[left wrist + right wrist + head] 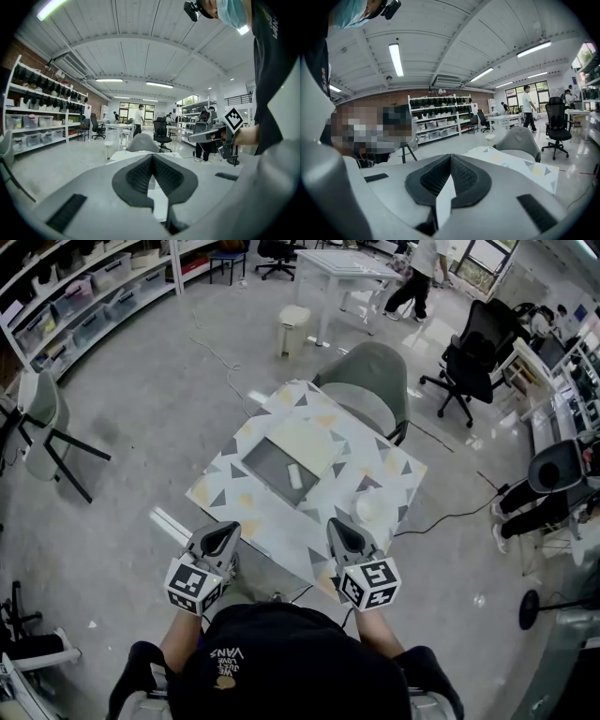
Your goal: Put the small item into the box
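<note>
A shallow box (274, 472) with a grey inside lies open in the middle of the patterned table (234, 498), its pale lid (309, 440) folded back. A small white item (295, 476) lies inside the box. A round white object (375, 510) sits on the table's near right part. My left gripper (228, 533) and right gripper (337, 529) hover side by side above the table's near edge, both short of the box. The left gripper view shows its jaws (152, 157) shut and empty. In the right gripper view the jaws (451, 157) are also shut with nothing between them.
A grey-green chair (370, 381) stands at the table's far side. A white bin (293, 329) and a white desk (347, 273) stand beyond, with a person (419, 277) walking there. Shelving (75, 306) lines the left; black office chairs (478, 352) stand right.
</note>
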